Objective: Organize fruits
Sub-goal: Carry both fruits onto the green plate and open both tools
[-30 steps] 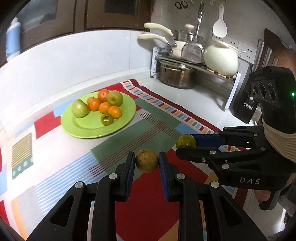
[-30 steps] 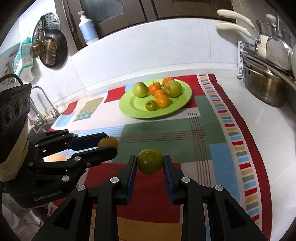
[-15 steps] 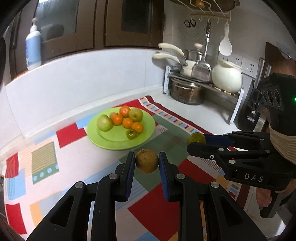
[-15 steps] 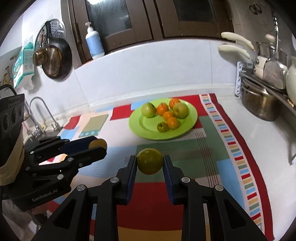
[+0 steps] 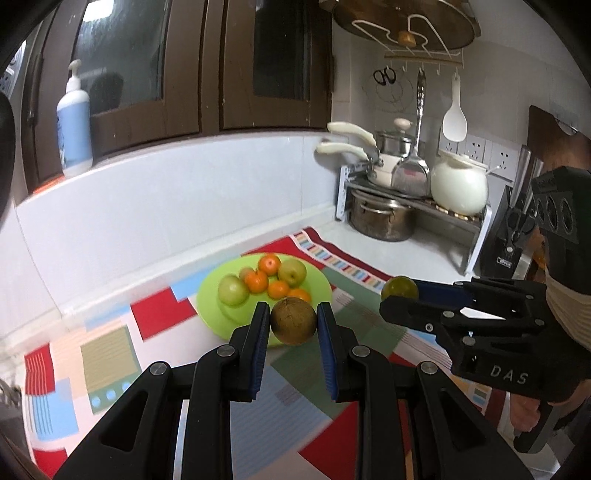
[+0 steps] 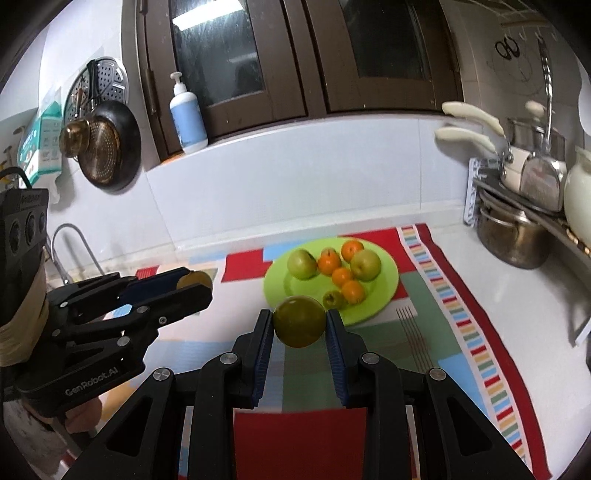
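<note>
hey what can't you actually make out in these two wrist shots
- Plate's near rim: left wrist view, hidden behind the brown fruit in the left gripper.
- Small green fruit on the plate: right wrist view, partly behind the green fruit in the right gripper; type unclear.

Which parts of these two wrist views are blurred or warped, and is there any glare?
Left wrist view: the green plate and mat are smeared, the brown fruit in the left gripper is sharp, and the cabinets bow from the fisheye. Right wrist view: the green fruit in the right gripper is slightly soft, and a ceiling light glares on the cabinet glass.
</note>
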`<state>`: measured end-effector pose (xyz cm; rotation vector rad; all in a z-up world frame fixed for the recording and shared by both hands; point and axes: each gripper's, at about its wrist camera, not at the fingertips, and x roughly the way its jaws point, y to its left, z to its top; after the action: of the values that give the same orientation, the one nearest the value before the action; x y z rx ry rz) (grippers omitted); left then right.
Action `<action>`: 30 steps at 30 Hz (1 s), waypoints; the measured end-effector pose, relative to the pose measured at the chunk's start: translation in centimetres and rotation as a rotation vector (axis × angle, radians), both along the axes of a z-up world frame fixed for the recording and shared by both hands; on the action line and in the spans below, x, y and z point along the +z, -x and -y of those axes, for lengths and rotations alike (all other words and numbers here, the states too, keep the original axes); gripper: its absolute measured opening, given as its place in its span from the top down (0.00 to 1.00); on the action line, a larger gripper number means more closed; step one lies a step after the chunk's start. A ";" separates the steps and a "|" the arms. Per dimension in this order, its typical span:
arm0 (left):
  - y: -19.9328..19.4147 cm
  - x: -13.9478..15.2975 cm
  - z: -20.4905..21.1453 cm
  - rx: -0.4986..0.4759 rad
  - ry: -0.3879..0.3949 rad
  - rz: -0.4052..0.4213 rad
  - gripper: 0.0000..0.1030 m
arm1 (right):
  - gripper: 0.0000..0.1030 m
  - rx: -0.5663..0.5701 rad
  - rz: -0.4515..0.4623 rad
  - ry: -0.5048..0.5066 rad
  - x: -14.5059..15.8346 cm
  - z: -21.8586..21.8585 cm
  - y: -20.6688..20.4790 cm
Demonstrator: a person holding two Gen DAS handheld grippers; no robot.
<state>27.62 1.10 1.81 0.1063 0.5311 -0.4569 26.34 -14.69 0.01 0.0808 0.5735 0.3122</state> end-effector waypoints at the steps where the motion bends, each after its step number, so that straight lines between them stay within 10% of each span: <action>1: -0.5 0.2 -0.1 0.001 0.000 0.006 0.74 | 0.71 -0.003 0.005 -0.002 0.2 -0.1 -0.2; 30: -14.7 -7.0 -2.4 0.007 -0.031 -0.132 0.74 | 0.71 -0.058 -0.093 0.001 -5.2 -2.8 -14.0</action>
<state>42.33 3.55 -5.22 0.1044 0.6682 -0.4512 40.29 -11.86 -5.19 0.1113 0.6621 0.2530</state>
